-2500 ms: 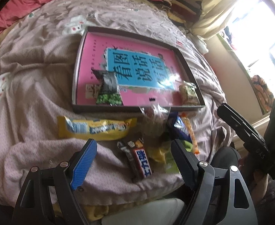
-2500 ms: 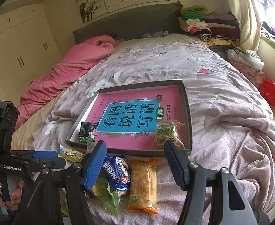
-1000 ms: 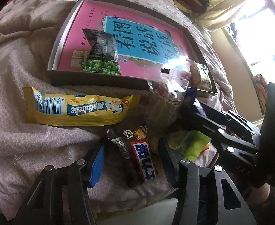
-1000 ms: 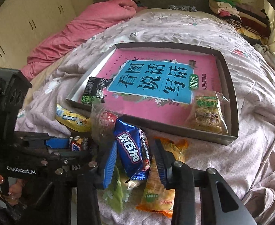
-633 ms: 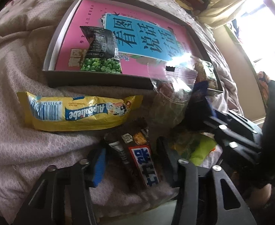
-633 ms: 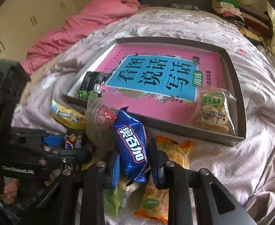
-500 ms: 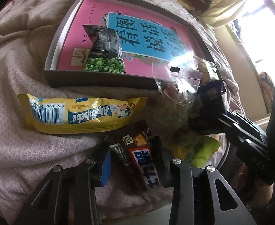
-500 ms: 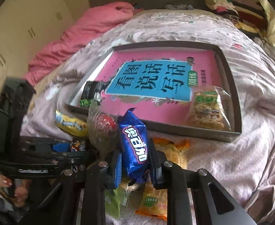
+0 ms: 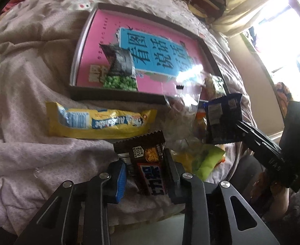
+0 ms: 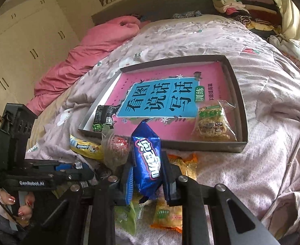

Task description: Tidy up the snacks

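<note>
My left gripper (image 9: 144, 176) is shut on a dark brown chocolate bar (image 9: 147, 163) and holds it off the bedspread. My right gripper (image 10: 147, 180) is shut on a blue Oreo pack (image 10: 147, 159), also lifted; the pack shows dark in the left wrist view (image 9: 224, 120). A shallow grey box (image 10: 241, 106) lined with a pink and blue book cover lies on the bed. In it are a black green-pea packet (image 9: 119, 69) at its near left and a clear cracker bag (image 10: 213, 122) at its near right.
On the bedspread before the box lie a yellow Alpenliebe bag (image 9: 100, 122), a clear bag with red contents (image 10: 115, 149), a green packet (image 9: 207, 159) and an orange packet (image 10: 170, 210). A pink duvet (image 10: 84, 55) lies at the far left. Folded clothes (image 10: 239, 6) are stacked at the headboard.
Both grippers have closed on their snacks and lifted them. The chocolate bar and the Oreo pack have risen off the bedspread toward the box.
</note>
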`<state>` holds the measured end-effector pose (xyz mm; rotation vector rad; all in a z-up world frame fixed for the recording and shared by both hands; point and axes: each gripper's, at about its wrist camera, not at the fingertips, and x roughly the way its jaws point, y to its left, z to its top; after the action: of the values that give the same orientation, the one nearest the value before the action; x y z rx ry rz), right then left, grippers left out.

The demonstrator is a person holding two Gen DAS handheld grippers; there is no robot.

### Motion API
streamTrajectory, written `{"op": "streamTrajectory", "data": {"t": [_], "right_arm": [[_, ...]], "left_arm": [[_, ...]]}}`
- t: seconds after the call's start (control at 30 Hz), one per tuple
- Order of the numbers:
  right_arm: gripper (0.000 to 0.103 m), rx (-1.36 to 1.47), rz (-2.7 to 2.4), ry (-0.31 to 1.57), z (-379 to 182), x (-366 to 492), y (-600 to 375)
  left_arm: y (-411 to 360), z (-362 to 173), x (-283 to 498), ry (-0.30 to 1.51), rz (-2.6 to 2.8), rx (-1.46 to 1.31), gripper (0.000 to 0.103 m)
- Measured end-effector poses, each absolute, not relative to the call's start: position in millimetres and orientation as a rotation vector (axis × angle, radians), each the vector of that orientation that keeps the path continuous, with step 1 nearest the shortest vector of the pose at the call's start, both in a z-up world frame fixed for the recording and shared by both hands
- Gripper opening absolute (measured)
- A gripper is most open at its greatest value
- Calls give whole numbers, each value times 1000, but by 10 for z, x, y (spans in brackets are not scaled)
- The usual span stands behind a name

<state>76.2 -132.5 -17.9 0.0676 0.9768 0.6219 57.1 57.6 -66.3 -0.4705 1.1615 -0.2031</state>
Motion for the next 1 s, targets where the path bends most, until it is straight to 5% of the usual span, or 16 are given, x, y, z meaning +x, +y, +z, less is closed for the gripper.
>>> {"op": "streamTrajectory", "data": {"t": [1.0], "right_arm": [[23,151,594,857,170,755,-1522]], "left_arm": [[749,83,636,937,-198,-452,29]]}}
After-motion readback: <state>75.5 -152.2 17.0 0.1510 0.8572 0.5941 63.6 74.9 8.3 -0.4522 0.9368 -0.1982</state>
